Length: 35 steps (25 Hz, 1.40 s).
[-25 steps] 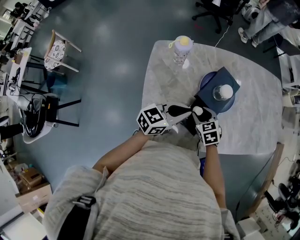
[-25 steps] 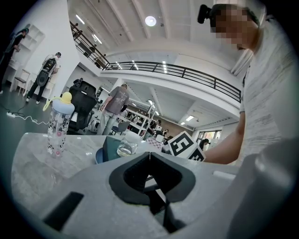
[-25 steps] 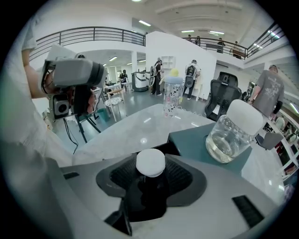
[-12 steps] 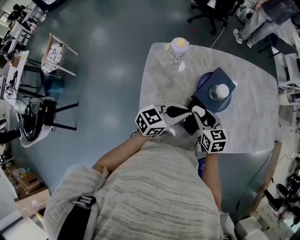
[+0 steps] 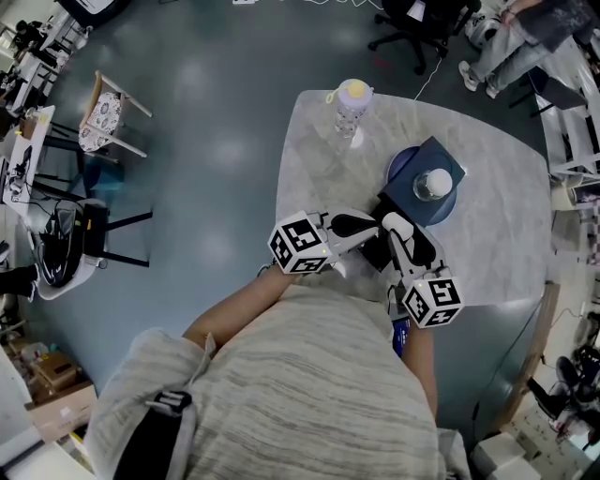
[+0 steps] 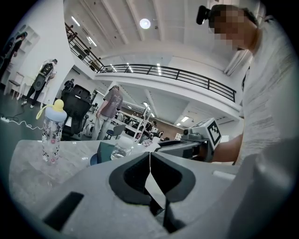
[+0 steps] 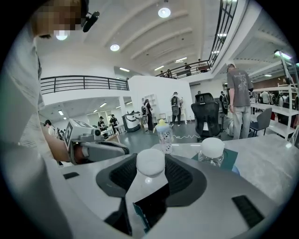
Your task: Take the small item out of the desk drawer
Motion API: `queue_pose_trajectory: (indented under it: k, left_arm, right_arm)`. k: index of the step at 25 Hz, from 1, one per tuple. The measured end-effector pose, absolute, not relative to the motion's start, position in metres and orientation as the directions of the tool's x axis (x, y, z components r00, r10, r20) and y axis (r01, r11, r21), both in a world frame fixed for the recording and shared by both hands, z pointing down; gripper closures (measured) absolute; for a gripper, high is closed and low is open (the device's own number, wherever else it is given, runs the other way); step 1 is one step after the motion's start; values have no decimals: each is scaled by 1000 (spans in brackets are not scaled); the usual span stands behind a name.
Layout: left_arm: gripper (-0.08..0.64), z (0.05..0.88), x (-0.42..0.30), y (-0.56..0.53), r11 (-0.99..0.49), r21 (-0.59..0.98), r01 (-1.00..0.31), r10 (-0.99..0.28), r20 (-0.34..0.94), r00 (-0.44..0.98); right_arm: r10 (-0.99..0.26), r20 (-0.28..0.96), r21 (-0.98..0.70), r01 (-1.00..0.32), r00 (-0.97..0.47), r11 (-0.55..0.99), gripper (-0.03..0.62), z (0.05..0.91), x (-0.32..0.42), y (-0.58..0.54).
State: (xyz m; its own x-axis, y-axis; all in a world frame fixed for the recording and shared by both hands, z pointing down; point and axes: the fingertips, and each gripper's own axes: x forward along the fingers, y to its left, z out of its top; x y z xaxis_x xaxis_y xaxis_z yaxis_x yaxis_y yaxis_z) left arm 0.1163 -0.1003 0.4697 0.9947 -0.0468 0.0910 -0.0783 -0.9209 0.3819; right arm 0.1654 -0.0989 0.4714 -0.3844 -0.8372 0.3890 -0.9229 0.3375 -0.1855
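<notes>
A small clear bottle with a white cap (image 7: 150,162) sits between the jaws of my right gripper (image 7: 149,176), which is shut on it. In the head view this gripper (image 5: 397,231) hangs over the near edge of the marble table (image 5: 506,234), tilted slightly down, with the bottle's cap (image 5: 390,222) at its tips. My left gripper (image 5: 354,225) points level towards the right one, just left of it. Its jaws (image 6: 150,156) meet in a thin line, and nothing shows between them. My body hides the drawer.
A baby bottle with a yellow cap (image 5: 351,101) stands at the table's far edge. A clear bottle with a white cap (image 5: 434,183) rests on a dark book over a blue plate (image 5: 403,161). Office chairs (image 5: 412,23) and standing people are beyond.
My right gripper has risen with the small bottle and tilted, and its marker cube has slid towards me in the head view. The left gripper has stayed put.
</notes>
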Motion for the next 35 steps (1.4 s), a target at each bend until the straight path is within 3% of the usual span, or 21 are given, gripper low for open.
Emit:
queue_pose_trajectory:
  k: [19, 35]
  left_arm:
    - [543, 461, 114, -90, -931, 362, -54, -31, 71, 997]
    - [543, 455, 118, -83, -940, 341, -25, -2, 67, 998]
  right_arm:
    - [-890, 238, -163, -919, -390, 359, 405, 404, 151, -74]
    - [-900, 236, -125, -930, -365, 344, 410, 401, 157, -58]
